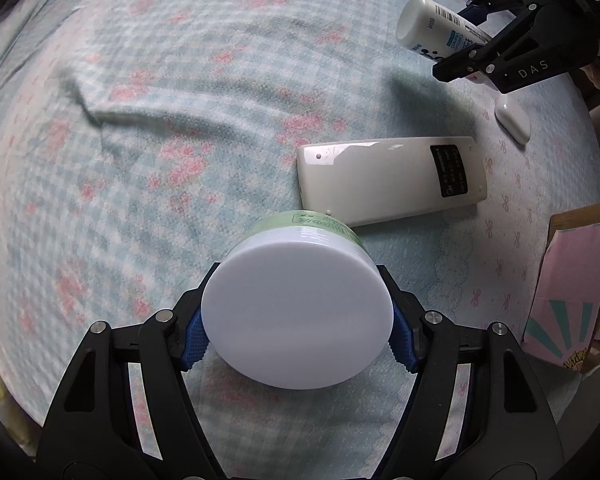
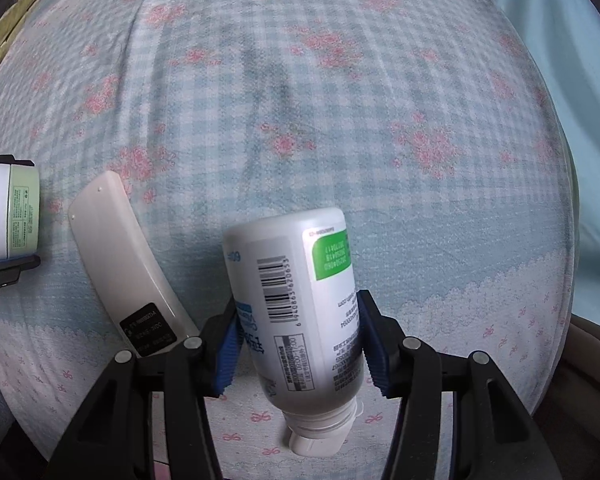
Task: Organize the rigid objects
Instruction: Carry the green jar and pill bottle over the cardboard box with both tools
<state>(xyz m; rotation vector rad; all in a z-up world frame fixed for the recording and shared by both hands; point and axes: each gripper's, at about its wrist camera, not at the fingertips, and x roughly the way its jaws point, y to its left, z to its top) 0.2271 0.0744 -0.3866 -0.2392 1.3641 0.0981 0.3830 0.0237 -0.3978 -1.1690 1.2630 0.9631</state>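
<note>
- Bed cover (image 1: pixel 180 128), blue check with pink flowers, fills both views; everything lies on it or hangs over it.
- Remote (image 1: pixel 388 178), white, face down with the black label up, flat on the cover. In my left wrist view it's just beyond my left claw, right of centre; in the right wrist view it's left of my right claw.
- Jar (image 1: pixel 300 312), white lid facing the camera, green body behind. My left claw (image 1: pixel 298 332) is clamped on it; blue pads (image 1: pixel 198 340) press both sides of the lid. It points toward the remote's near edge; can't tell if they touch.
- Bottle (image 2: pixel 300 304), white, barcode up, cap toward the camera. My right claw (image 2: pixel 298 350) grips it mid-body, base tilted up and forward, off the cover.
- Pink carton (image 1: pixel 572 288), right edge of the left view, well clear of both claws.
- Small white object (image 1: pixel 512 120) under the right claw in the left view; can't identify it.
</note>
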